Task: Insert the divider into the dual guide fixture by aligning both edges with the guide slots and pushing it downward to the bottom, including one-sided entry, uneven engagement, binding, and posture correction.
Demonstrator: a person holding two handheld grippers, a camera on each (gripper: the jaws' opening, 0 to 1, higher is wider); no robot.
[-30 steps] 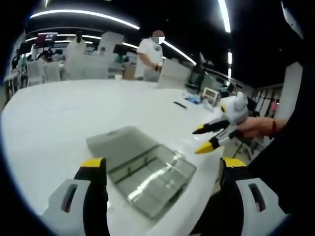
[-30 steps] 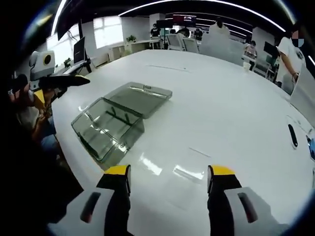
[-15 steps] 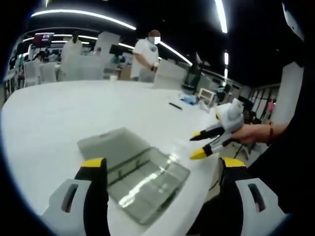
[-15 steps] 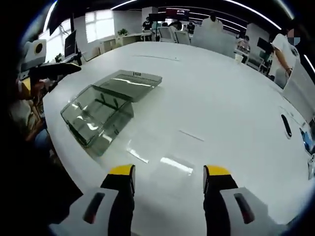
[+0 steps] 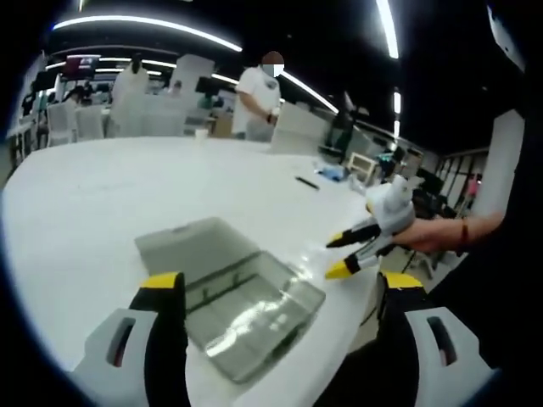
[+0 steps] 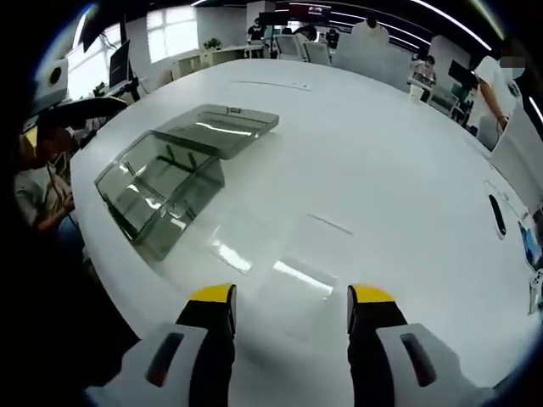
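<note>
white table (image 6: 399, 161) carries clear lidded box (image 6: 161, 170) (lid open), flat clear divider (image 6: 284, 284), dark pen (image 6: 498, 214).

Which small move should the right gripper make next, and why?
Probably the right gripper should ease forward and down to the clear flat sheet, apparently the divider. It lies flat on the white table, just ahead of the open, empty jaws, apart from the open transparent grey plastic box. Nothing can be inserted until it is picked up.
</note>
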